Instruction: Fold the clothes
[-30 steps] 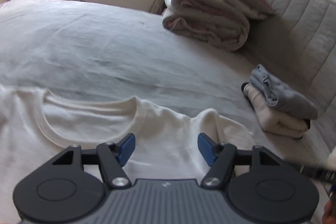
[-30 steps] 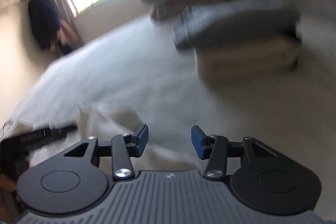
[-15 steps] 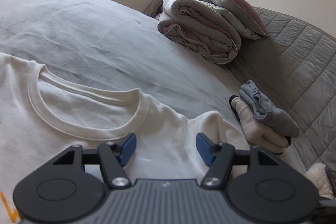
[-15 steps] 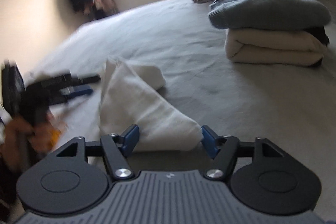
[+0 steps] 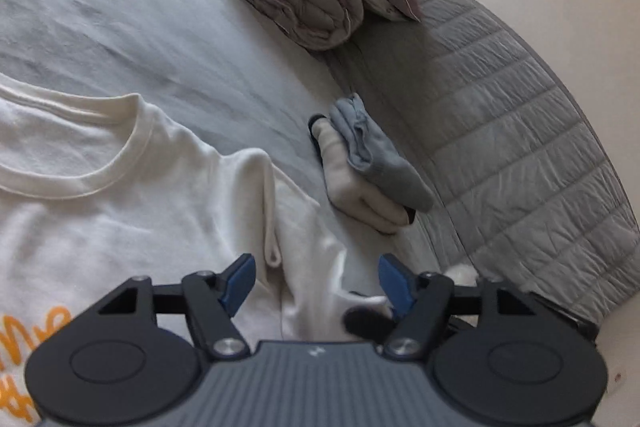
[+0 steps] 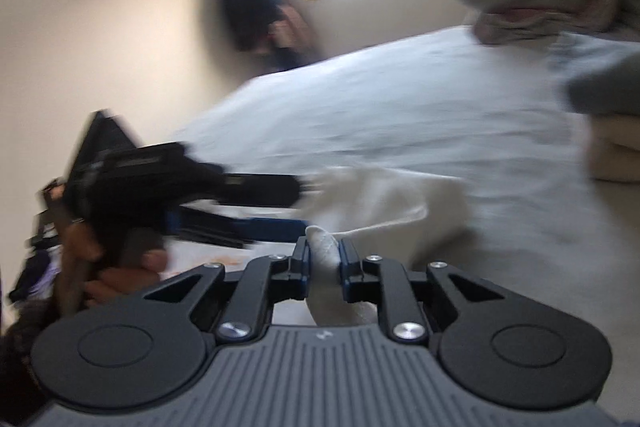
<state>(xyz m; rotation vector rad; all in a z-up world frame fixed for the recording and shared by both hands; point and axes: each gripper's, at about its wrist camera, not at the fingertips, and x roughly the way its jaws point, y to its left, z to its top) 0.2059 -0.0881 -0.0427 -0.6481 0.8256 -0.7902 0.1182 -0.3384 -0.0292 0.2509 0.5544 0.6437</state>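
One soft, light white T-shirt point(image 5: 132, 211) lower left on bed point(image 5: 120, 27); right tongs point(image 6: 323, 263) closing, pinching sleeve point(image 6: 326, 247); left tongs point(image 5: 316, 281) wide, opening, unclamped over shoulder fold.

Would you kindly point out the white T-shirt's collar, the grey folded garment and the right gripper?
white T-shirt point(image 5: 132, 163), left wrist view, on its ribbed collar.
grey folded garment point(image 5: 380, 163), left wrist view, on its top face.
right gripper point(image 6: 323, 259), right wrist view, between fingertips closing on the sleeve.
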